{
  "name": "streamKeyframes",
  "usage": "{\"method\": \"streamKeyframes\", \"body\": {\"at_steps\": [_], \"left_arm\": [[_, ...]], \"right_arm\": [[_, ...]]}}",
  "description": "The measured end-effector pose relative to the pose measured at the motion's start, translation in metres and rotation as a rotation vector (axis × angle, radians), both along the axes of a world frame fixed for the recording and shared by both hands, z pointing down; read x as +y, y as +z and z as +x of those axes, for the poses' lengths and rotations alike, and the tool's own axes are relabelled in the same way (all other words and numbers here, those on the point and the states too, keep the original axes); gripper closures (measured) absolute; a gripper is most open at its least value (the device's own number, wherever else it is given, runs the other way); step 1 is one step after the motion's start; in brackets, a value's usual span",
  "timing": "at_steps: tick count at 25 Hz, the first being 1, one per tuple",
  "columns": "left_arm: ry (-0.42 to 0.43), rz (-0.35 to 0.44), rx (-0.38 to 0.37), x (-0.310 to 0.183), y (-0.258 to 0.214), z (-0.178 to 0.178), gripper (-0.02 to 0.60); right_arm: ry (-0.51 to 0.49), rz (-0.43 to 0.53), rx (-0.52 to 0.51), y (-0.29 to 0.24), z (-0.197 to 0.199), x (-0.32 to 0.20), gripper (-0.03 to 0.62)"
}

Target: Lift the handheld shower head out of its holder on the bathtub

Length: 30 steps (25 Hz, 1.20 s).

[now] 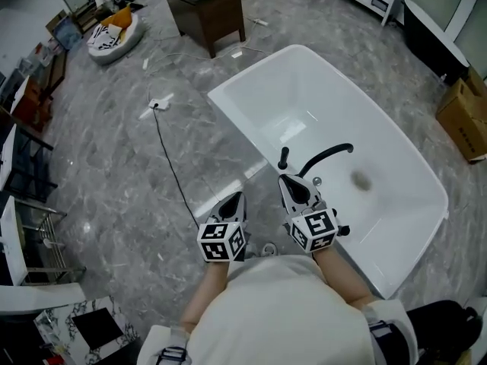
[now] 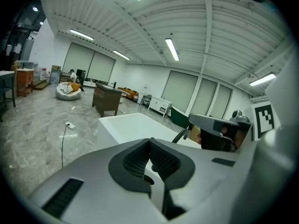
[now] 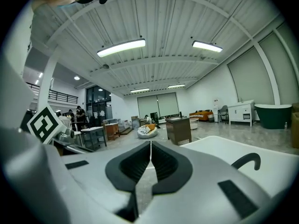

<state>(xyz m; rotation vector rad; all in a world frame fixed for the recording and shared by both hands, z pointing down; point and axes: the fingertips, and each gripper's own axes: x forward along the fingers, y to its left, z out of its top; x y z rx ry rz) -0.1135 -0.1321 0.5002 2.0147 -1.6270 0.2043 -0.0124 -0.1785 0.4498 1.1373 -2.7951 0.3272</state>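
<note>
Counting now: one white rectangular acrylic bathtub (image 1: 415, 226), one black curved metal tap spout (image 1: 329, 157), one dark brown wooden cabinet (image 1: 207, 12), one white floor power strip (image 1: 160, 103), two grey grippers: left gripper (image 1: 240, 197), right gripper (image 1: 284, 179).

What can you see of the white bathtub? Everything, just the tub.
White, glossy freestanding bathtub, rectangular with rounded corners, standing on the grey marble-look floor. It holds no water that shows; a dark drain sits in its bottom. A black curved spout stands at the near rim and arcs over the basin. The right gripper, tongs shut and empty, is at that rim; whether it touches cannot be told.
</note>
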Motion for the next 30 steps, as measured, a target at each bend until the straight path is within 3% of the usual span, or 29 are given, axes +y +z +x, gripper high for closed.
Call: {"method": "streamKeyframes", "body": {"at_steps": [14,24,27,30], "left_arm": [[0.149,-0.068,-0.008,-0.041,0.036,0.006,0.561],[0.215,-0.114,0.006,-0.080,0.063,-0.006,0.561],[0.233,-0.136,0.008,-0.088,0.074,-0.011,0.561],[0.250,-0.153,0.003,-0.097,0.083,-0.015,0.561]], "right_arm": [[0.140,-0.078,0.048,0.070,0.009,-0.036,0.572],[0.254,-0.196,0.089,0.151,-0.005,-0.072,0.568],[0.299,-0.238,0.097,0.178,-0.008,-0.085,0.449],[0.369,-0.289,0.104,0.206,-0.006,-0.100,0.425]]}}
